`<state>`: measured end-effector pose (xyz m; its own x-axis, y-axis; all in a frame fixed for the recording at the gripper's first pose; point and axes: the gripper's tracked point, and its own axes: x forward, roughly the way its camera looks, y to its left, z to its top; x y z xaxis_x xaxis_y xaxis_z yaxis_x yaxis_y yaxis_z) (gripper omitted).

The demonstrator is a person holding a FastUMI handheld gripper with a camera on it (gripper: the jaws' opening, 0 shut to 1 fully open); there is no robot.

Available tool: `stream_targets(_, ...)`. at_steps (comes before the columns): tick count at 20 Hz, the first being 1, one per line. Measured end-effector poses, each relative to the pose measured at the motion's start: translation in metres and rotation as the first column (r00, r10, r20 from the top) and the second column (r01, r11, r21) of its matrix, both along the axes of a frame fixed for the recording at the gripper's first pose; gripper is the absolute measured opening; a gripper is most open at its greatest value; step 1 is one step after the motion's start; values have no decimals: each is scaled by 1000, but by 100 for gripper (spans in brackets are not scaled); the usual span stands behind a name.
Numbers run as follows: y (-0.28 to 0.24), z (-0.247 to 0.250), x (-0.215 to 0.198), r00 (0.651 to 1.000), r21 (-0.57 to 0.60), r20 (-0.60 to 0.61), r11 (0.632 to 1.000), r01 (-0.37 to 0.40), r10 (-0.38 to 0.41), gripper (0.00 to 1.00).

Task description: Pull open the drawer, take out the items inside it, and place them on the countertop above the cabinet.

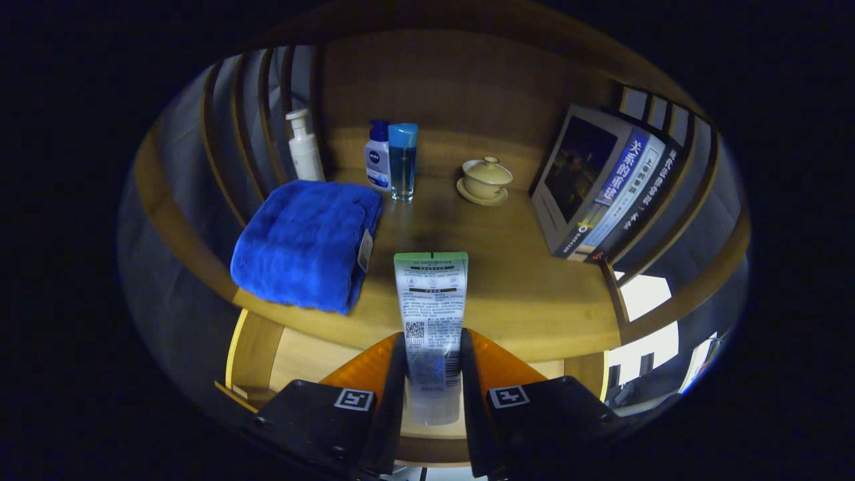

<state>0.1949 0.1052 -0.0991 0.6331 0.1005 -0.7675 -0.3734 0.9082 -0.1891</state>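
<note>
One tube [431,314] clamped in the gripper [433,374], above the open drawer [267,354].
Both fingers press the tube's lower end; its flat end reaches forward over the worktop [521,280]. Beyond, a folded blue towel [304,244] lies to the left and leaning books [601,187] to the right; farther back stand a pump bottle [304,147], two small bottles [393,160] and a lidded cup [485,179] on its saucer.
</note>
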Motion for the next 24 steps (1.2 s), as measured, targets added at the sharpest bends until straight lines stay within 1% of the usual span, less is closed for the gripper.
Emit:
stream_targets(3, 11, -4, 25, 1000, 3, 5, 1000, 15, -15, 49)
stream_targets(7, 13, -9, 60, 998, 14, 33, 998, 59, -60, 49)
stream_targets(10, 12, -23, 71, 996, 14, 28, 996, 88, -88, 49)
stream_targets(12, 10, -30, 72, 997, 1, 20, 997, 74, -74, 49)
stream_targets(14, 8, -39, 70, 998, -17, 3, 998, 55, -55, 54)
stream_targets(15, 9, -39, 70, 998, -2, 13, 998, 55, -55, 55)
stream_targets(18, 9, -28, 73, 996, 38, 63, 997, 62, -65, 67)
stream_targets(19, 8, -24, 69, 996, 50, 71, 997, 58, -61, 73)
stream_targets(20, 9, -19, 65, 995, 64, 81, 996, 54, -59, 73)
stream_targets(22, 8, -10, 56, 993, 107, 107, 993, 41, -53, 78)
stream_targets(24, 12, 2, 41, 991, 168, 125, 985, 25, -46, 87)
